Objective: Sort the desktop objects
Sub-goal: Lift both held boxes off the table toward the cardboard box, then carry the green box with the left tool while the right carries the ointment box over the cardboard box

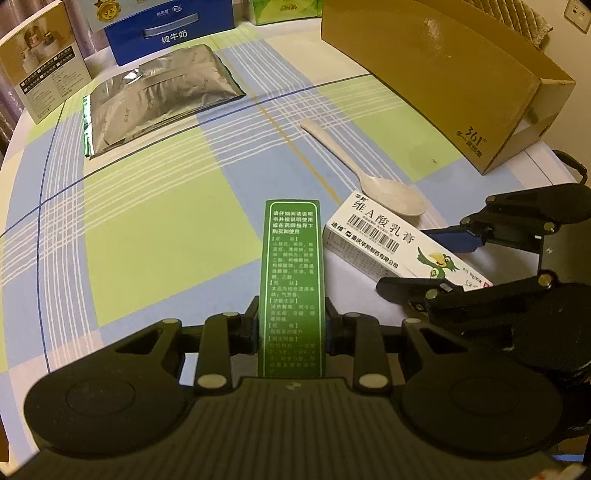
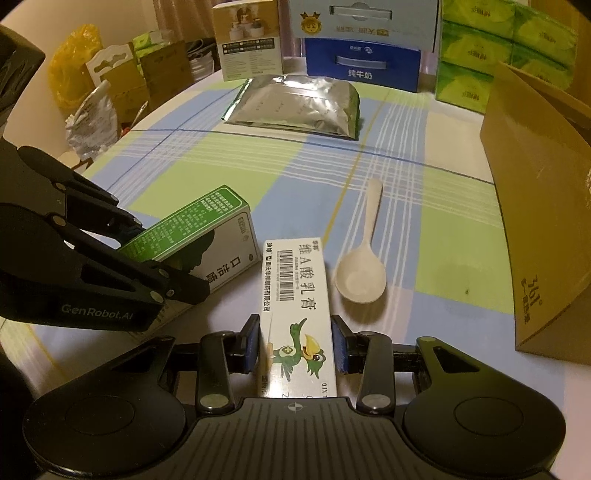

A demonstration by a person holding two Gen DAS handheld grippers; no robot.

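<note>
Clearance: open checked cloth mid-table, obstructions at the edges.
Tablecloth (image 1: 147, 206) bare between foil pouch (image 1: 155, 99) and green box (image 1: 291, 280). Spoon (image 2: 364, 258) lies just beside white box (image 2: 299, 295); brown shoebox (image 2: 539, 236) walls the right; cartons (image 2: 364, 62) block the far edge.

Pretty cramped little room, warm yellowish indoor light, kinda dim. The worktop (image 2: 229, 166) is round-edged and covered in a plaid cloth with blue, lime green and cream blocks and thin white and dark blue lines. Plain cream wall (image 2: 122, 26) behind it, with a white wall socket (image 1: 577, 14) up in the far corner. Some quilted grey-brown padded thing (image 1: 517, 18) sits just below that socket, can't tell what it is. Off past the edge of the worktop there's a heap of clutter against the wall: a yellow plastic bag (image 2: 75, 55), cardboard cartons (image 2: 147, 77) and a crinkly clear bag (image 2: 92, 118).
</note>
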